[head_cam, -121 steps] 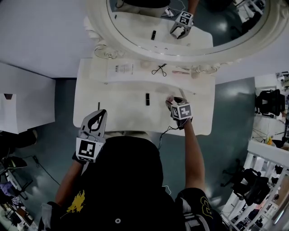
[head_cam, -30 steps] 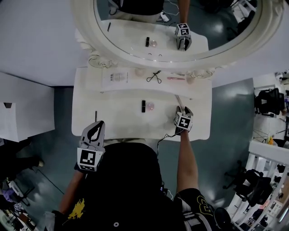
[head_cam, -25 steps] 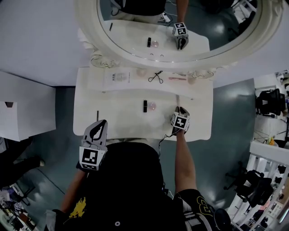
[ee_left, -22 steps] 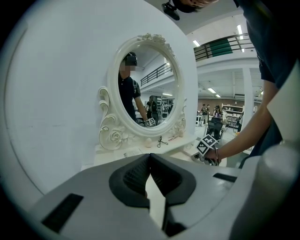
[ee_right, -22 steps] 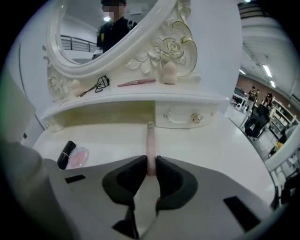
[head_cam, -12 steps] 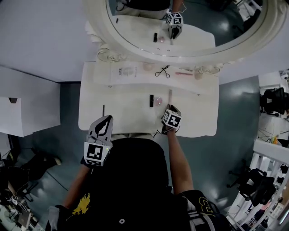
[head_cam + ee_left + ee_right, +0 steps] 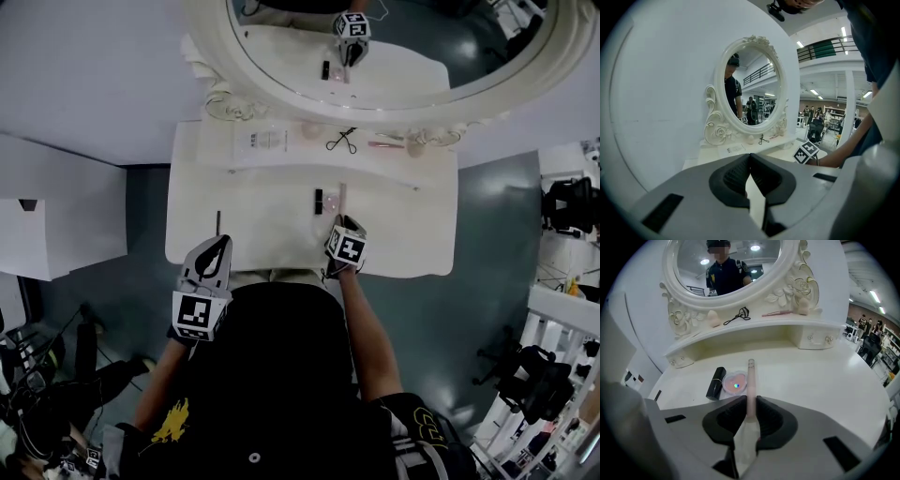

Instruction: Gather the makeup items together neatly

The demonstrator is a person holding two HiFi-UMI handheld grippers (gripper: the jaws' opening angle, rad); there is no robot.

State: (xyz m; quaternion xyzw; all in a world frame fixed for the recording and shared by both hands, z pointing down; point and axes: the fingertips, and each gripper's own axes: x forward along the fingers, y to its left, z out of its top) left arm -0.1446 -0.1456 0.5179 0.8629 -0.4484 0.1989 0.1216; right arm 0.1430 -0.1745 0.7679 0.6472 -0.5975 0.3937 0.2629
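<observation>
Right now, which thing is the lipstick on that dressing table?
Find the big oval mirror; below it lies the white tabletop. Near its middle, just left of the round pink compact, lies the lipstick: a short, black, boxy tube among pale pink things.

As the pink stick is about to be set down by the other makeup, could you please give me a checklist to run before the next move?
1. Is the right gripper clamped on the pink stick? ok.
2. Is the stick beside the round compact, not over it? ok.
3. Is the black lipstick next to the compact? ok.
4. Is the stick's tip resting on the tabletop? cannot tell.
5. Is the left gripper shut and empty? ok.
6. Has the eyelash curler been gathered? not ok, on the shelf.
</observation>
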